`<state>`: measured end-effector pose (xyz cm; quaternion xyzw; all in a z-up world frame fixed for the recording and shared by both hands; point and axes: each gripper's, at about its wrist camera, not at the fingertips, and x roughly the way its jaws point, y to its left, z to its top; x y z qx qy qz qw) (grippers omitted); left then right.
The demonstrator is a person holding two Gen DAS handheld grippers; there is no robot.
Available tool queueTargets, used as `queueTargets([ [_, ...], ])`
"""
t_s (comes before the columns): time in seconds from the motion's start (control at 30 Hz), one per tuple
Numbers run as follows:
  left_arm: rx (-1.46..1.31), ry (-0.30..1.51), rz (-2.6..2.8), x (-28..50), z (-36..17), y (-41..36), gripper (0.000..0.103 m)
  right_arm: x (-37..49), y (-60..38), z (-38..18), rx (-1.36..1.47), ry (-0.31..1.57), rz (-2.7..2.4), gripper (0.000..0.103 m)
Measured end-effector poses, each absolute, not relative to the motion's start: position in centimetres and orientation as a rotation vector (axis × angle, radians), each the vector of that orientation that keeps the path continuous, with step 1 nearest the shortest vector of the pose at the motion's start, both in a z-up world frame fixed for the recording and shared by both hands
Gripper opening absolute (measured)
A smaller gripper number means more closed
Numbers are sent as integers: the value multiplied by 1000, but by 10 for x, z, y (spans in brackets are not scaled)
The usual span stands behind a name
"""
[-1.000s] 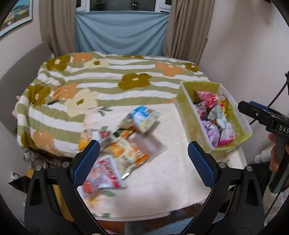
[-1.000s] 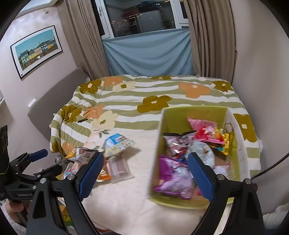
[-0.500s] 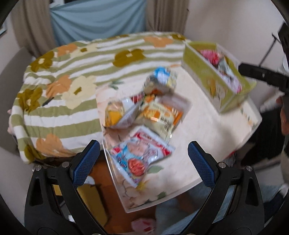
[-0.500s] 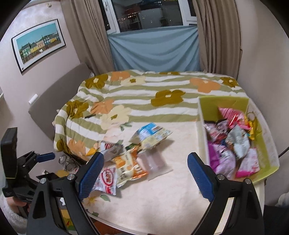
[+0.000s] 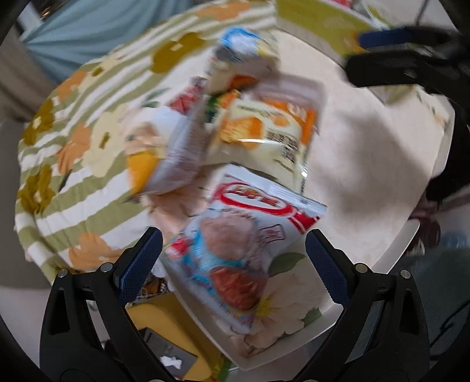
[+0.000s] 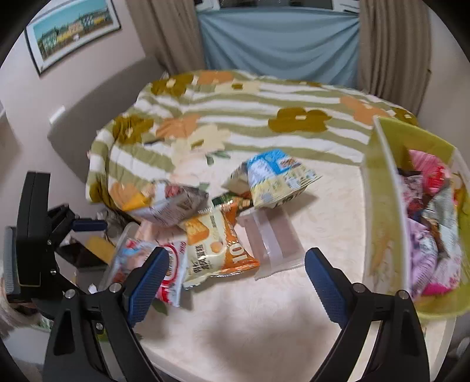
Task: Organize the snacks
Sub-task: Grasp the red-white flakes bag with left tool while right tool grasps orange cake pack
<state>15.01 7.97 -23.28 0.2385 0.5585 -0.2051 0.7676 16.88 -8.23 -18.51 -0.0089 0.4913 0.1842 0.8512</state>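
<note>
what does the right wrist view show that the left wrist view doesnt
Only the right wrist view shows the framed landscape picture on the wall, the inside of the lime-green plastic bin packed with pink and purple wrappers, and the left gripper from the side.

Only the left wrist view shows the yellow object below the table edge and the right gripper's blue pad up close.

Both show the orange-and-cream snack bag, the red-and-white snack packet, and the flowered striped blanket.
</note>
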Motion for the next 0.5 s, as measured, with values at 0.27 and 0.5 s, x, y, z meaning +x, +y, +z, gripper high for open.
queueTargets([
  [0.27,563,1252,-444,164,-267,63,97,193,-66,-228,-39,1137,449,92],
  [0.5,523,1291,-438,174,-286,69,89,202,-49,-247,-123,1146,511,92],
])
